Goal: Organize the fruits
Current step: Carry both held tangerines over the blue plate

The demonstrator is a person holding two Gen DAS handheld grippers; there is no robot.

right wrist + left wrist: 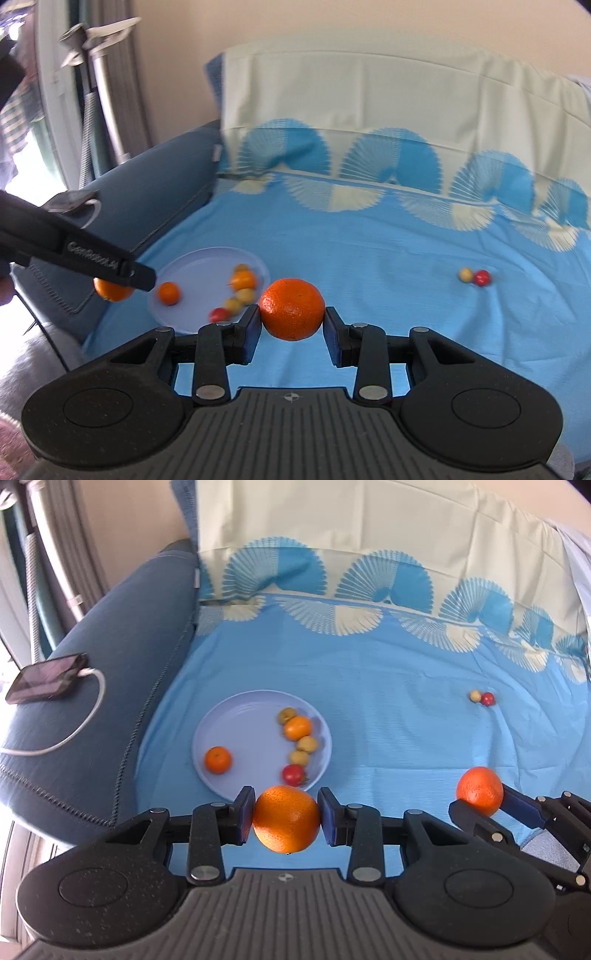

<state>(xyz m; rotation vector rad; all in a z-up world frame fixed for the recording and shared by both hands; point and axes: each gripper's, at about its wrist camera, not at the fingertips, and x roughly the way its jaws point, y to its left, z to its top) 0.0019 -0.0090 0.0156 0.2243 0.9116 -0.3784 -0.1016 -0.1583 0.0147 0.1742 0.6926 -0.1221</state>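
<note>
Each orange, one clamped in the left claw (286, 818) and one in the right claw (291, 314), risks being dropped short of the crowded plate (236, 716) (fruit there could be scattered) if released early.

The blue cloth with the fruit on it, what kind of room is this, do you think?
Probably a living room at home: the patterned sheet is draped over what looks like a sofa, with a padded blue armrest beside it, and a phone charging on that armrest.
</note>
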